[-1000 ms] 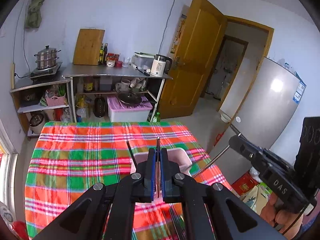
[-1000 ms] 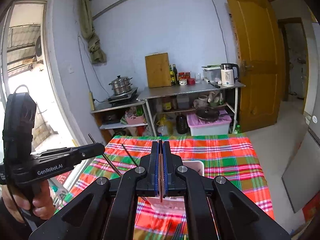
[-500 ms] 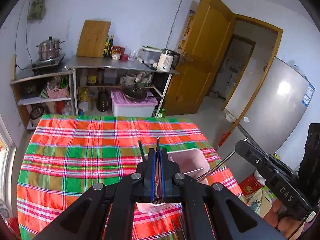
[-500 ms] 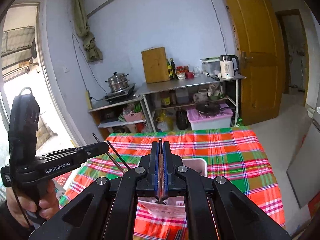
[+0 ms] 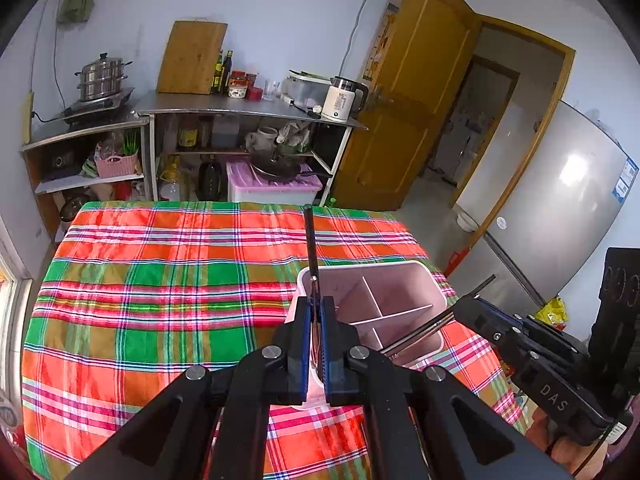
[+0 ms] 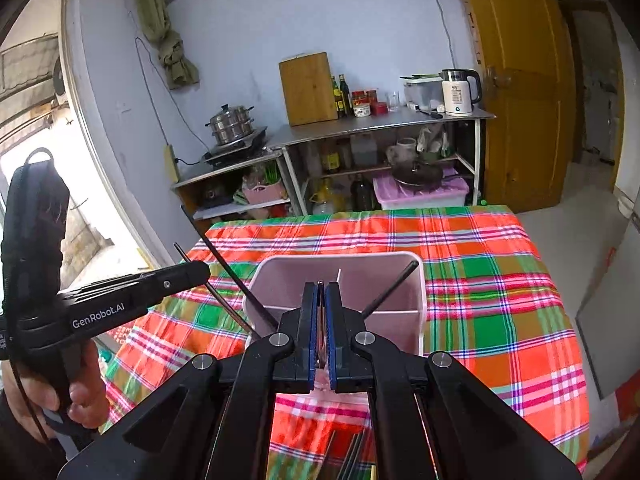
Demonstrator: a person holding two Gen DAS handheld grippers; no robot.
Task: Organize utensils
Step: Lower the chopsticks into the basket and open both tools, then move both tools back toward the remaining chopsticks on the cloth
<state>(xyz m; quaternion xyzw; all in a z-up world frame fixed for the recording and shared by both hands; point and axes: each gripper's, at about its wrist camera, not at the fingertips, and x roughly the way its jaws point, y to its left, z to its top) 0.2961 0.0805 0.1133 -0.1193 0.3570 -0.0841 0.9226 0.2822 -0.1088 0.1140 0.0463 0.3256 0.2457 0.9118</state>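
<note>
Left gripper (image 5: 315, 344): fingers (image 5: 303, 344) closed on a pair of dark chopsticks (image 5: 309, 240), which rise past the fingertips and tilt slightly. In the right wrist view these same sticks run down into the left side of the pink utensil holder (image 6: 418, 280).

Right gripper (image 6: 320, 332): fingers (image 6: 308, 332) closed on a thin utensil (type cannot be told; only a narrow reddish strip shows between the pads). In the left wrist view a metallic pair of sticks (image 5: 424, 330) held by this gripper slants into the right-hand compartment of the holder (image 5: 434, 280).

Holder: stands upright on the desk, on a red, green and pink plaid cloth (image 5: 160, 280), toward its near right part; white dividers split it into compartments. One dark stick (image 6: 390, 290) leans inside against the right wall.

Background: steel shelving (image 6: 380, 124) with kettle, cutting board and steamer pot.
</note>
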